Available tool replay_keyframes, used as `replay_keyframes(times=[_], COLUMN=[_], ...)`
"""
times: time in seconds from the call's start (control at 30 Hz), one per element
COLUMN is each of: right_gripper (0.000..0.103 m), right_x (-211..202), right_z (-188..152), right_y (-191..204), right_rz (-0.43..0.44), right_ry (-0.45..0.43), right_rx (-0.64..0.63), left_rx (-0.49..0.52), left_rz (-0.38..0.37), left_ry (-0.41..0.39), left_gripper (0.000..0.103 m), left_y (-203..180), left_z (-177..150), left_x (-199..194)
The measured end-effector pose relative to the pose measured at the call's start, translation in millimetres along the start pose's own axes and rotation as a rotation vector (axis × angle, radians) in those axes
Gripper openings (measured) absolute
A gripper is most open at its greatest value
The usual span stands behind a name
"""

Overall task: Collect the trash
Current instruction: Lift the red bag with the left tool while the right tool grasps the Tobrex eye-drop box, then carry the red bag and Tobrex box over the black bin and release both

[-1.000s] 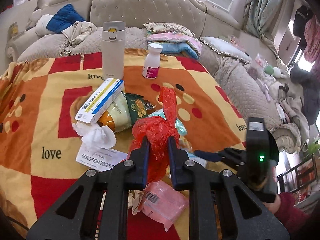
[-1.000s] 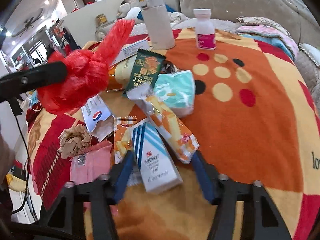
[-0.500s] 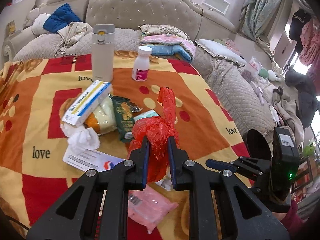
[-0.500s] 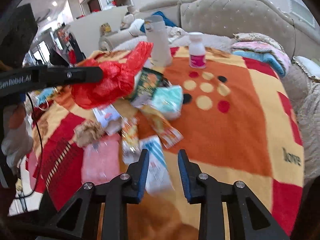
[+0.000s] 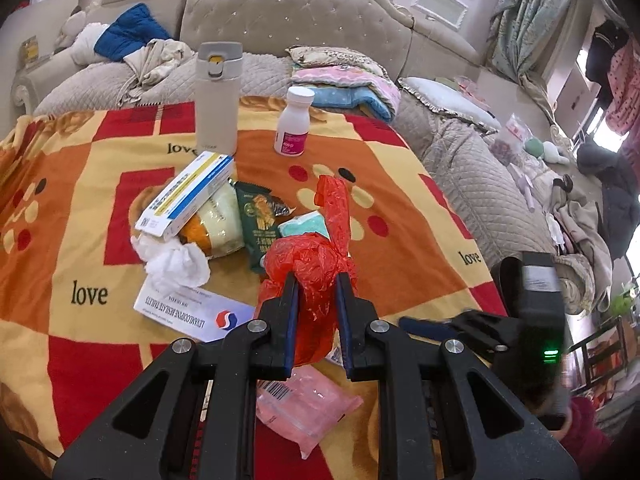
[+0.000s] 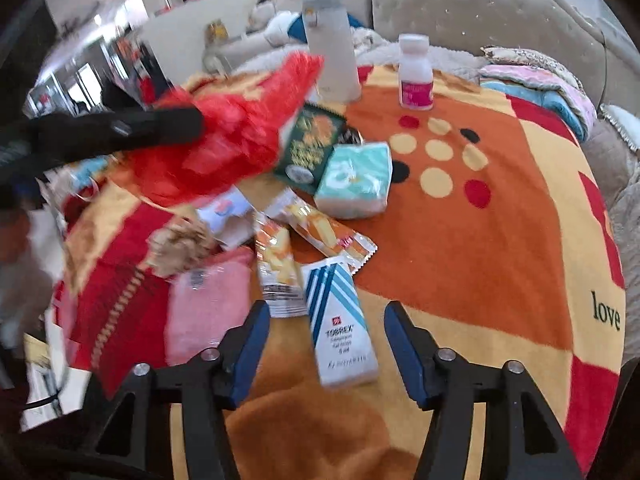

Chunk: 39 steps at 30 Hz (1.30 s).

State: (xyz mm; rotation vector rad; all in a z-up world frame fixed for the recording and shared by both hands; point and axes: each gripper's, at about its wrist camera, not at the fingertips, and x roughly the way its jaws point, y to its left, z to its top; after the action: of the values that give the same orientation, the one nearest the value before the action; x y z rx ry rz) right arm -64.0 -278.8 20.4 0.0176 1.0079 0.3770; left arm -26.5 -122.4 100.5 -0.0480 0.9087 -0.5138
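Strewn with wrappers and boxes, a blanket [image 5: 92,184] before a tufted sofa [image 5: 296,28] serves as the work surface; the right hand-held gripper [image 6: 326,344], half a second ago nearly closed, now stands wide open astride the eye-drop box [image 6: 340,324], suggesting a fresh try at picking it up. That box lies flat, long axis running away from the gripper, tilted slightly left. The left hand-held gripper [image 5: 316,300] is clamped on a red bag [image 5: 308,264], held up over the litter.
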Motion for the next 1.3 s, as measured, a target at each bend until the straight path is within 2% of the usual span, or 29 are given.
replay_keyframes(times=[0.07,0.17,0.43,0.9,1.3], right_gripper=[0.031,0.028,0.028,0.028,0.028], right_x=[16,7,-50,-106,-145], right_z=[-2,-8,-18,-47,-79], right_y=[-2,-7,-34,-98,-155], right_rz=[0.005,0.011,-0.050,-0.167,-0.269], right_ry=[0.042,0.008,-0.113,-0.203,-0.238], right_rx=[0.006,0.021,0.081,0.231,0.341], left_rx=[0.003,0.018,0.043,0.153,0.241], left_rz=[-0.001,-0.013,-0.075,-0.128,-0.186], left_ry=[0.005,0.012,0.025,0.063,0.097], left_gripper=[0.015,0.015,0.015,0.015,0.015], left_y=[-2,-10,-45,-124,-188], left_z=[-2,-5,0,2,1], left_x=[1,2,20,49,75])
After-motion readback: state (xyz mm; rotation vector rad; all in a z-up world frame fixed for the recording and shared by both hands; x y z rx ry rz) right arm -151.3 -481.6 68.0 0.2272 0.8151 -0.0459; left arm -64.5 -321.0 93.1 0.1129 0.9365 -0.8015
